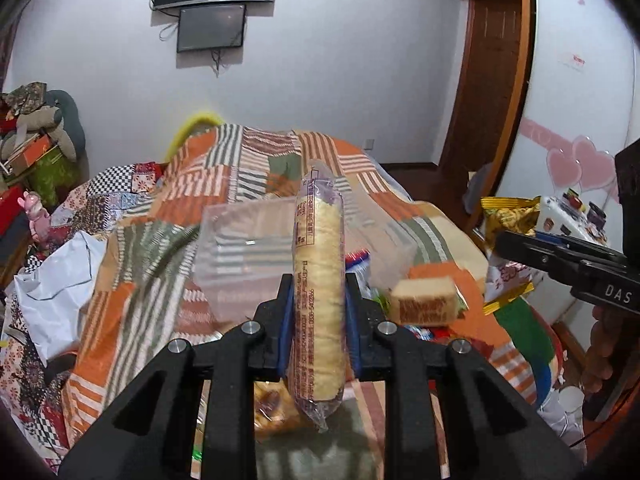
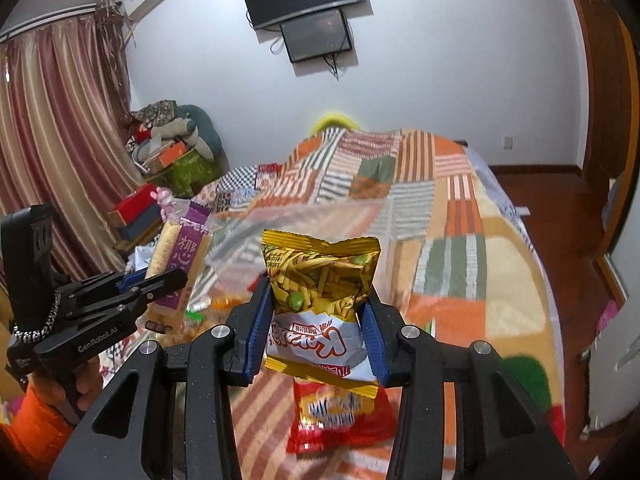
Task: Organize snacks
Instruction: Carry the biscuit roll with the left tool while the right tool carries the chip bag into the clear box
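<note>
Grippers [image 1: 318, 312] [image 2: 318, 336] angled downward, clamping cake roll [image 1: 319, 280] and chip bag [image 2: 320, 292].

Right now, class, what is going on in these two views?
A person is sorting snacks over a bed covered by a patchwork blanket, with a two-finger tool in each hand. The left gripper has its jaws shut on a long wrapped cake roll, held up off the bed. The right gripper is shut on a yellow snack bag, also raised. A clear plastic box sits ahead on the blanket, and a red snack packet lies below.
</note>
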A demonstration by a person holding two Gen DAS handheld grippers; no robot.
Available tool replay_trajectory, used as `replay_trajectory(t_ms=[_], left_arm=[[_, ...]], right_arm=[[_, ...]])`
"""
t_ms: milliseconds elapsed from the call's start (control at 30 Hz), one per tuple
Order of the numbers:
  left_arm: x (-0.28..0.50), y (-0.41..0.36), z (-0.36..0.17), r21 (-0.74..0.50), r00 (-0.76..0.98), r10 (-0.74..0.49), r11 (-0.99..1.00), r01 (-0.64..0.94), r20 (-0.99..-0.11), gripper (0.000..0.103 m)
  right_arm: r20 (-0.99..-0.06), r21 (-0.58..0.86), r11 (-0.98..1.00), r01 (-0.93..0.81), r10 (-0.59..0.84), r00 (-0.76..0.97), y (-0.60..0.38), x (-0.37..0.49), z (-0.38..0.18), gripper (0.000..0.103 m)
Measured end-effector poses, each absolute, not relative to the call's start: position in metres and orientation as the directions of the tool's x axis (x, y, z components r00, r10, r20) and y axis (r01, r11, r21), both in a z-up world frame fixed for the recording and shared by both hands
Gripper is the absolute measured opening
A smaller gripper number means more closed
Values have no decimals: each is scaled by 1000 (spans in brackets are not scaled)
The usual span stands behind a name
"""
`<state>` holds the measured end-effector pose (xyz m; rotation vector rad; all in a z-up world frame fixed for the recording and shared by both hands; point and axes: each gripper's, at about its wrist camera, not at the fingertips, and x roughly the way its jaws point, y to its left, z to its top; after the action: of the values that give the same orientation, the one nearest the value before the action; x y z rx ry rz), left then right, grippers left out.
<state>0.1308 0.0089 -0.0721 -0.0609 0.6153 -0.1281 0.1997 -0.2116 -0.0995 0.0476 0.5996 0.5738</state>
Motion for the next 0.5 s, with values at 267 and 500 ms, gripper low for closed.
replay_trajectory(t_ms=[267, 500], left_arm=[[156, 31, -52, -115, 829, -123, 991, 71, -546, 22], [179, 45, -41, -99, 839, -101, 993, 56, -535, 22]], right_arm=[[-481, 168, 840, -516, 527, 700, -195, 216, -81, 38], [-474, 135, 846, -515, 512, 717, -179, 239, -77, 38]])
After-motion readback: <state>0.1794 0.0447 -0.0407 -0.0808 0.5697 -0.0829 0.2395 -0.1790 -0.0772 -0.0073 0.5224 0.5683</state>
